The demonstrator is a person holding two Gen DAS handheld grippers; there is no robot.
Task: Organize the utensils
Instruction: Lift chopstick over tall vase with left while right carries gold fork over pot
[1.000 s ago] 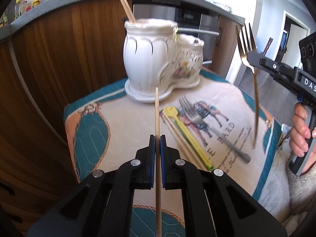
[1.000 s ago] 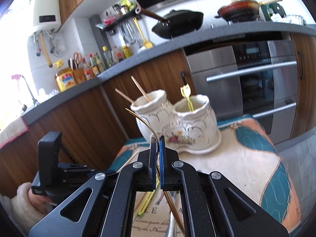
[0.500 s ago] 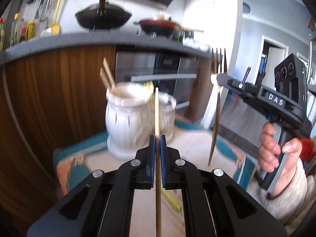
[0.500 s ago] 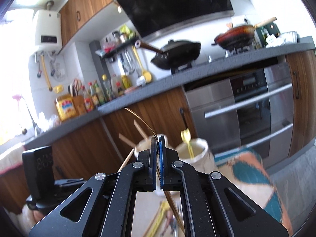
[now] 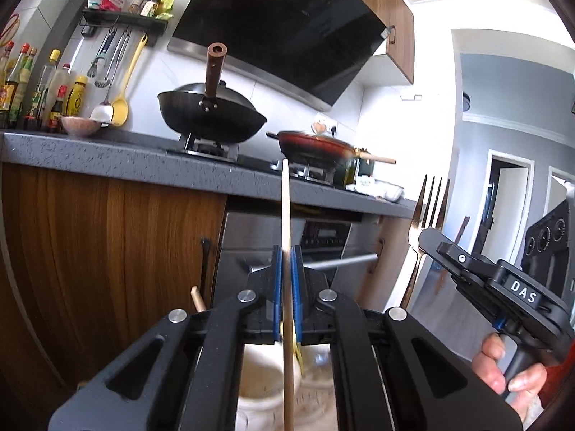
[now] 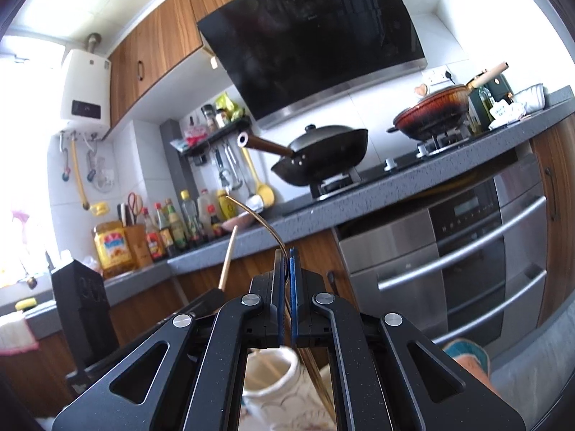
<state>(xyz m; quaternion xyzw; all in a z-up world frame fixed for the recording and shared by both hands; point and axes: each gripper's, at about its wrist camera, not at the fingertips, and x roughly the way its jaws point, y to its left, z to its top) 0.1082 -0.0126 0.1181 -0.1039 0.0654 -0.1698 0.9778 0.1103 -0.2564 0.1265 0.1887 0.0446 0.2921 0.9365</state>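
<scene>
1. Both views have tilted upward since half a second ago; the white ceramic holder (image 5: pixel 264 388) now sits low in the left wrist view, blurred beneath the left claw (image 5: pixel 286 294).
2. Left claw is clenched on a thin pale wooden chopstick (image 5: pixel 285 215) that stands upright above the holder's mouth.
3. Behind it, a black wok (image 5: pixel 212 118) sits on the grey stone counter (image 5: pixel 107 158).
4. Right claw (image 6: pixel 285 294) is clenched on a slim gold-coloured metal fork (image 5: pixel 427 208), tines up, just right of the chopstick.
5. Right hand (image 5: pixel 510 370) grips that tool's handle.
</scene>
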